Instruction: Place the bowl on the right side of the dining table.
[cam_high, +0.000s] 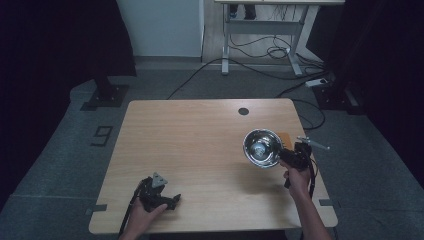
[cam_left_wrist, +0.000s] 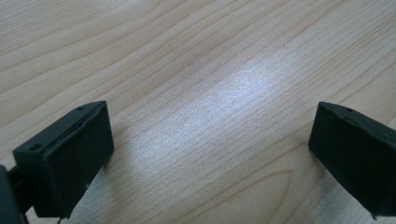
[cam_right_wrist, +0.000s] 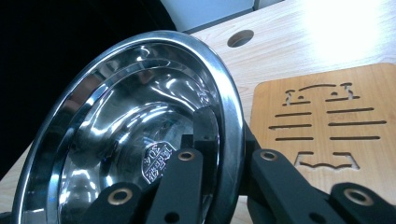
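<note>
Steel bowl (cam_right_wrist: 140, 135), gripped at rim, tilted above bench (cam_high: 200, 150).
Right gripper (cam_right_wrist: 229, 154) fingers clamped the rim beside wooden trivet (cam_right_wrist: 327, 126); left gripper (cam_left_wrist: 210, 154) fingers stood wide, empty.

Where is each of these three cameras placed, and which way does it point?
High view: above the person's side, looking forward and down on the table; both forearms show, with the left gripper and the right gripper clamping a steel bowl.
Left gripper view: on the left gripper, facing bare tabletop between its wide-apart jaws.
Right gripper view: on the right gripper, facing the tilted bowl's rim and a wooden trivet.
Shared: high and right gripper views both show bowl and trivet.
</note>
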